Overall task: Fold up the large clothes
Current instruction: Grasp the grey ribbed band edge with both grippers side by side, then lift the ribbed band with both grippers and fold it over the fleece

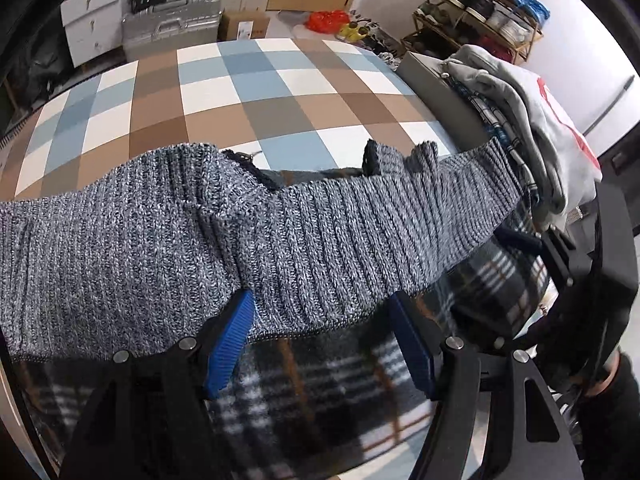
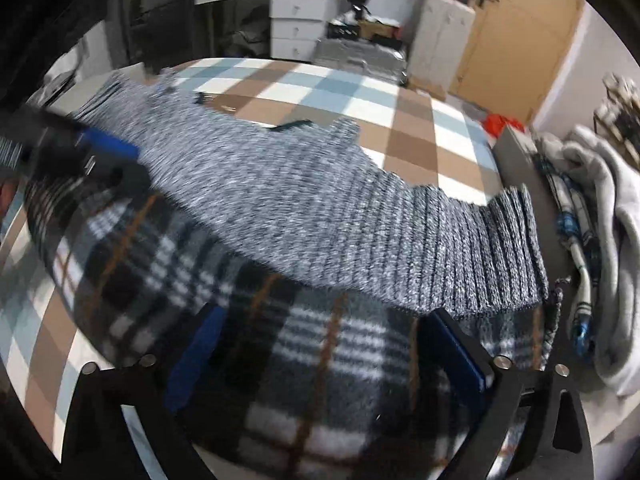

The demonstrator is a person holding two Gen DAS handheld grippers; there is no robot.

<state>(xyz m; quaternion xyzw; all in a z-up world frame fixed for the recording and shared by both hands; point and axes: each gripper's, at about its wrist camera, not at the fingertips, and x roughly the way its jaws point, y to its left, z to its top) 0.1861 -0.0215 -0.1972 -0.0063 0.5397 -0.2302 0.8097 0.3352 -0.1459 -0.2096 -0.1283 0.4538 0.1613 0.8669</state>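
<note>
A grey marled knit sweater with a dark plaid lining lies across the checked table. Its ribbed hem is folded up over the plaid inside. My left gripper is open, its blue pads on either side of the knit edge, fingertips partly under the fabric. In the right wrist view the same sweater runs diagonally over the plaid lining. My right gripper is open above the plaid, just below the knit hem. The left gripper shows at the far left by the knit.
A pile of folded grey and striped clothes sits on a grey box at the table's right edge. Beyond the table are a metal suitcase, white drawers and a shoe rack.
</note>
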